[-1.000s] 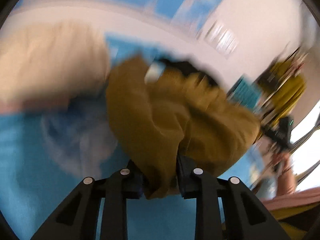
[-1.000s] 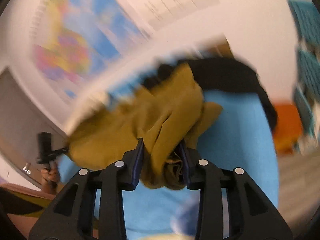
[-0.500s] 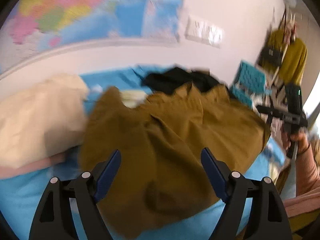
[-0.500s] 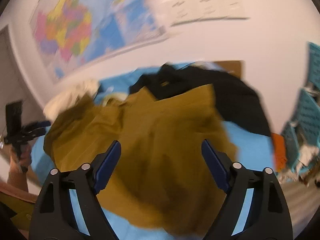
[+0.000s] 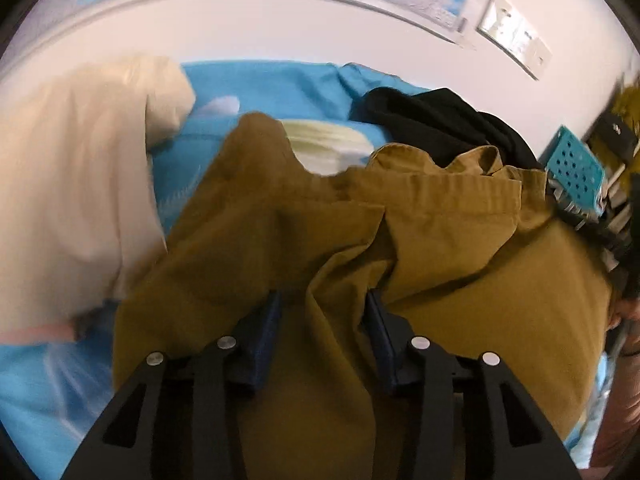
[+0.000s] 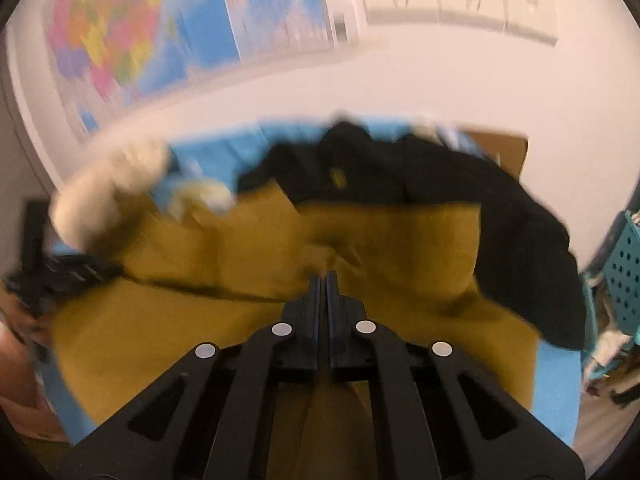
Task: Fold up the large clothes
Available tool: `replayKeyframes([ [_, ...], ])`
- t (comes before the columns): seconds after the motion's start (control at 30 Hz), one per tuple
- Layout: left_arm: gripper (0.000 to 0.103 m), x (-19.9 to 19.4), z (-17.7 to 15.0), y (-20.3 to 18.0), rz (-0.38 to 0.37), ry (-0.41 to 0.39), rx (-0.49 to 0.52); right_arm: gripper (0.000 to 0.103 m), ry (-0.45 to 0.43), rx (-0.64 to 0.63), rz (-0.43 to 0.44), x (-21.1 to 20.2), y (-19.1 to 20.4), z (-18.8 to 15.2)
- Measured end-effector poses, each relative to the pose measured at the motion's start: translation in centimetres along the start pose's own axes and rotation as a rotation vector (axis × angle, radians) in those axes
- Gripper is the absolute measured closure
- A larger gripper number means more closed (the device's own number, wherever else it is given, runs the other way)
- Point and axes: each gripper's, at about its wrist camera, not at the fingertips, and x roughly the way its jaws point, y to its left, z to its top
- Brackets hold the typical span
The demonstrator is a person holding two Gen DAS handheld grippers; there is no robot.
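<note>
A large mustard-brown garment [image 5: 440,248] lies spread on a blue-covered bed [image 5: 272,88]. My left gripper [image 5: 324,304] is shut on a thick fold of it that bunches between the blue pads. In the right wrist view the same garment [image 6: 400,240] lies ahead. My right gripper [image 6: 325,280] has its jaws pressed together on a small pinch of the garment's cloth at the tips. The left gripper [image 6: 36,264] shows at the far left of that view, at the garment's edge.
A black garment [image 6: 500,216] lies behind and right of the mustard one. A cream garment [image 5: 72,184] lies at the left. A teal basket [image 5: 576,168] stands right of the bed. A wall with a map [image 6: 120,28] is behind.
Half a second ago both grippers were open above the spread garment. Now both have dropped onto it and shut on folds of its cloth.
</note>
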Motion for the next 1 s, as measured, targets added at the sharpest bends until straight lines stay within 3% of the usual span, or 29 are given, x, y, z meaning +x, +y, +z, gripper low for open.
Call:
replayKeyframes([
  [0.07,0.058,-0.5,-0.2,-0.6,0.021,-0.003,0.042,0.097,0.019,0.016,0.014,0.2,-0.2,-0.5],
  [0.1,0.054,-0.8,-0.2,-0.8,0.030,-0.001,0.063,0.091,0.006,0.025,0.010,-0.5,-0.3,-0.6],
  [0.17,0.046,-2.0,-0.3,-1.4,0.010,-0.015,0.091,0.060,-0.055,0.053,-0.005,-2.6,-0.4,-0.5],
  [0.2,0.043,-3.0,-0.5,-1.5,-0.015,-0.033,0.100,0.058,-0.096,0.060,-0.005,-3.9,-0.3,-0.6],
  [0.33,0.040,-5.0,-1.0,-2.8,-0.041,-0.084,0.167,0.057,-0.154,-0.007,0.065,-5.8,2.4,-0.2],
  [0.4,0.040,-4.6,-0.8,-3.6,-0.020,-0.072,0.188,0.058,-0.128,-0.058,0.105,-4.7,4.4,0.1],
  [0.47,0.040,-3.7,-0.8,-3.9,0.001,-0.058,0.191,0.060,-0.080,-0.107,0.074,-2.4,5.7,0.5],
  [0.57,0.040,-2.1,-0.8,-4.3,0.037,-0.031,0.193,0.061,0.005,-0.087,0.034,1.4,5.7,0.8],
  [0.67,0.040,-0.8,-1.0,-4.1,0.051,-0.016,0.184,0.064,0.017,-0.059,0.048,2.7,4.9,0.6],
  [0.83,0.040,-0.8,-1.2,-3.8,0.046,-0.018,0.171,0.056,-0.020,-0.026,0.061,0.4,4.3,0.3],
  [1.0,0.040,-1.6,-1.6,-4.1,0.074,-0.034,0.181,0.050,-0.128,0.019,0.100,-5.1,2.9,-1.4],
])
